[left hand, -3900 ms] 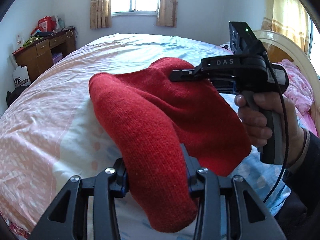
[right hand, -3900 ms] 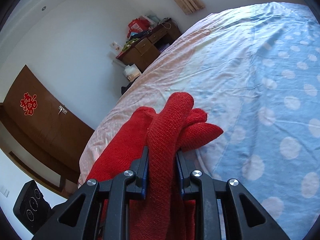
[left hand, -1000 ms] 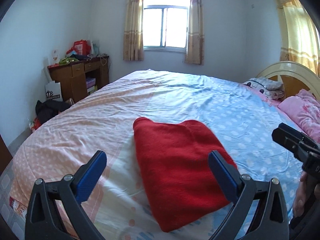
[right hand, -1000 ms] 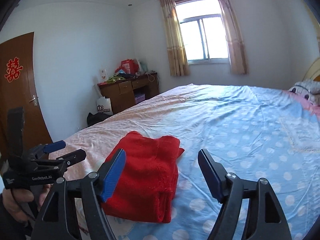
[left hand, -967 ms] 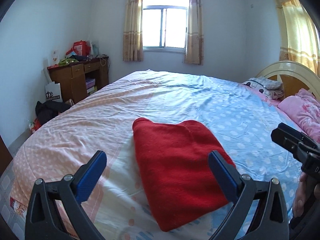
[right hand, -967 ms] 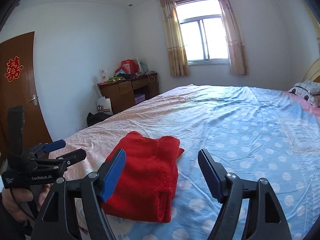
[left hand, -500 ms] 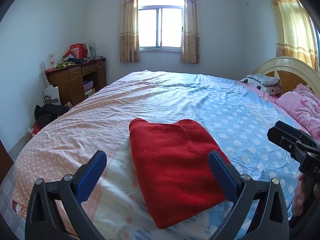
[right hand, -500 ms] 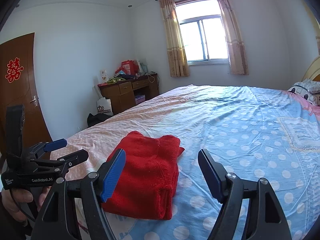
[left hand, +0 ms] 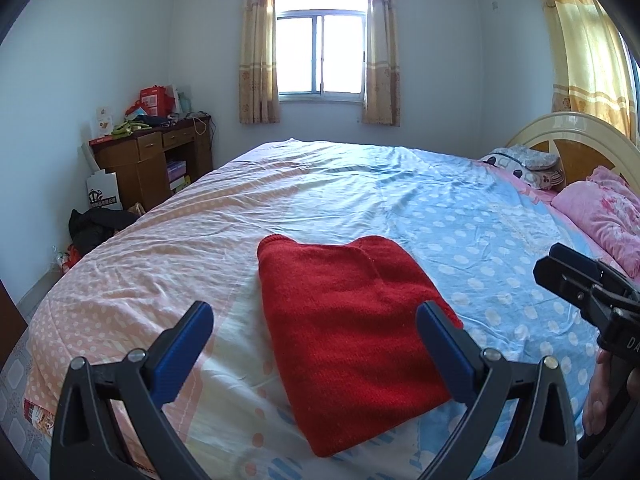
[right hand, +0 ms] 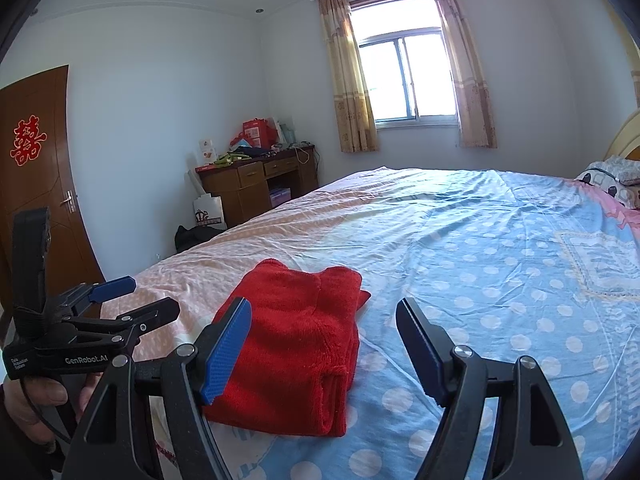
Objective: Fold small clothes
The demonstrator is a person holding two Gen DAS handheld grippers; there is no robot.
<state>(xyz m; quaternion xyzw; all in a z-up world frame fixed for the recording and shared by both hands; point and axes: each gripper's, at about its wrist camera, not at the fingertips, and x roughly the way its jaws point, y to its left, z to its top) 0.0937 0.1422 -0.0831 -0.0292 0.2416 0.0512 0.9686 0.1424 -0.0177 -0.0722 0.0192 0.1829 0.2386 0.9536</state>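
Observation:
A red knit garment [left hand: 352,328] lies folded in a flat rectangle on the bed, near its front edge. The right wrist view shows its stacked layers [right hand: 296,344] from the side. My left gripper [left hand: 314,312] hangs above and short of it, jaws wide open, with nothing between the blue pads. It also shows at the left of the right wrist view [right hand: 146,296], held by a hand. My right gripper [right hand: 323,308] is open too, clear of the cloth. Its black fingers [left hand: 560,268] come in from the right edge of the left wrist view.
The bed [left hand: 460,216] has a dotted sheet, pink on the left and blue on the right. Pink pillows [left hand: 600,212] and a cream headboard [left hand: 576,132] are at the right. A cluttered wooden desk [left hand: 152,160], a black bag [left hand: 96,224] on the floor and a brown door [right hand: 36,184] stand to the left.
A few seconds ago both grippers were shut on the lifted red garment. They have since let go and drawn back, and it lies folded. Over the last second nothing has visibly moved.

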